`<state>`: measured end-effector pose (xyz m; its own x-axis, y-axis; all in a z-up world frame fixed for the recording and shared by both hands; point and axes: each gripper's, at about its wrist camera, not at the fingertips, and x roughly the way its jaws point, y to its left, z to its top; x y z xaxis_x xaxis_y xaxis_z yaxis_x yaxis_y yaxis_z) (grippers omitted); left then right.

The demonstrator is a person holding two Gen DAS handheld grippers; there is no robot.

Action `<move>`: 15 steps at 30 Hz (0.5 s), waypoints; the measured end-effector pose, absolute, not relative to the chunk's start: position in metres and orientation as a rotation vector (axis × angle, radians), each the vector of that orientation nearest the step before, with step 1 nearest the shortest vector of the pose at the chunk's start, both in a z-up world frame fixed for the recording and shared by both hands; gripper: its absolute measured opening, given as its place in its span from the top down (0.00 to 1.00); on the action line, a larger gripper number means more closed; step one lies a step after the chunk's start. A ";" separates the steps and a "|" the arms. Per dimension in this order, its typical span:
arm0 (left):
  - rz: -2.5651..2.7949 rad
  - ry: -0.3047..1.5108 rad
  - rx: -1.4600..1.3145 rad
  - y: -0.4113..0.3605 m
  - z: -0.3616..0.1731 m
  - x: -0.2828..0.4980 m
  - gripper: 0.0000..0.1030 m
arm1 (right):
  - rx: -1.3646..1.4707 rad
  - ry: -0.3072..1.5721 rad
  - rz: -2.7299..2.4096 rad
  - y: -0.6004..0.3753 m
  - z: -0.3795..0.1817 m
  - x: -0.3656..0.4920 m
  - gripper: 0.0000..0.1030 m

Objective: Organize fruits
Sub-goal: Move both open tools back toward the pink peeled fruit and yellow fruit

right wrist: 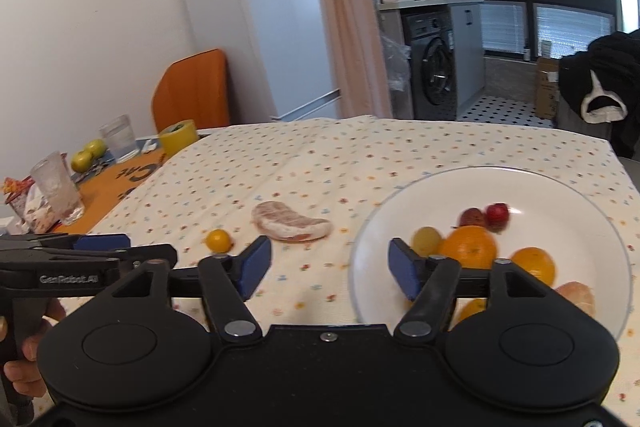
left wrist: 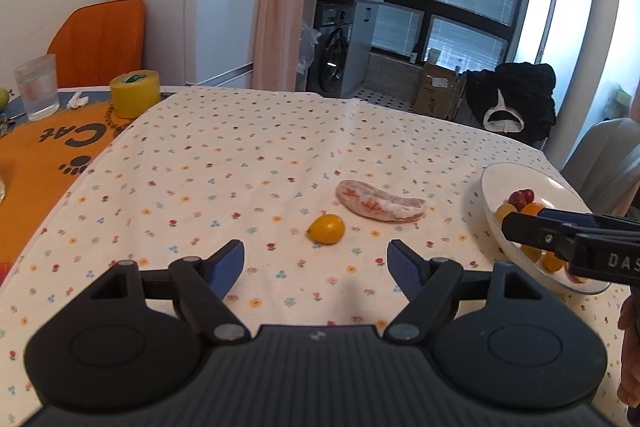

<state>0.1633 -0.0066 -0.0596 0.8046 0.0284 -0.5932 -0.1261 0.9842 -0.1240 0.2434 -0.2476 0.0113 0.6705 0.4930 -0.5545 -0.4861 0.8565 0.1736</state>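
You are in a home kitchen-dining room with a washing machine, dark windows and a pink curtain behind. In front of you is a tabletop covered by a cream flowered cloth.

Your left tool hovers low over the cloth, its blue pads spread wide and grasping nothing. Just beyond it lies a small yellow-orange fruit, and a little farther, to the right, a peeled pinkish citrus segment. Both rest loose on the cloth, near each other but not touching.

Your right tool is also released and empty. It hangs over the near left edge of a white plate. The plate holds the fruit already gathered: two oranges, a pale grape, two small red fruits at the back, and more pieces partly hidden behind the tool.

The step in hand looks like collecting the last two loose pieces. The small round fruit sits almost centred ahead of your left tool, so it seems the likely next pick: ease forward and down, close gently so it does not roll, then carry it right to the plate. The segment looks soft and will likely need a light squeeze.
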 end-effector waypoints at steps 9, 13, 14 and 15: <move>0.106 0.622 -0.173 0.009 -0.058 0.157 0.15 | -0.030 0.640 0.596 -0.227 0.013 0.238 0.01; 0.100 0.629 -0.163 0.012 -0.060 0.157 0.15 | -0.040 0.643 0.600 -0.220 0.012 0.238 0.00; 0.100 0.629 -0.159 0.013 -0.060 0.157 0.15 | -0.037 0.646 0.601 -0.219 0.011 0.239 0.00; 0.098 0.628 -0.155 0.013 -0.061 0.158 0.15 | -0.034 0.650 0.601 -0.218 0.011 0.240 0.00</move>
